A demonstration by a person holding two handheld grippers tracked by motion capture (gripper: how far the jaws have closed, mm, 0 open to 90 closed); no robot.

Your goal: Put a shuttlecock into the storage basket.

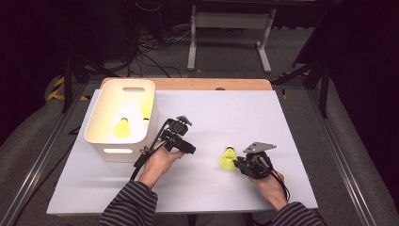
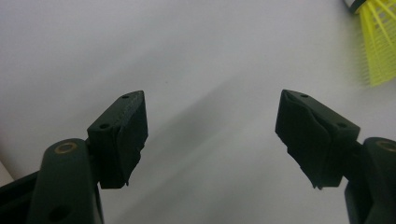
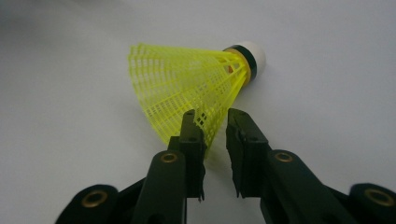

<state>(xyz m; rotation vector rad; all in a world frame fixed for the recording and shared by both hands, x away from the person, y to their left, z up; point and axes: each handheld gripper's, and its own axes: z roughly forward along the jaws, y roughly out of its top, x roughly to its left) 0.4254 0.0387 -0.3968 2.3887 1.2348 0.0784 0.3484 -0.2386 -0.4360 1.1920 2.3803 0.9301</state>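
Observation:
A yellow shuttlecock with a white cork tip lies on its side on the white table, right of centre. In the right gripper view the shuttlecock has the lower rim of its net skirt between the nearly closed jaws of my right gripper. A thin gap shows beside the right jaw, and the skirt is not squeezed out of shape. The right gripper sits just right of the shuttlecock. My left gripper stands wide open over bare table with nothing between its jaws. It is near the bin's front right corner.
A white plastic bin stands at the table's left and holds two yellow shuttlecocks. The white table top stretches behind both grippers. Cables trail from each gripper toward the person's sleeves.

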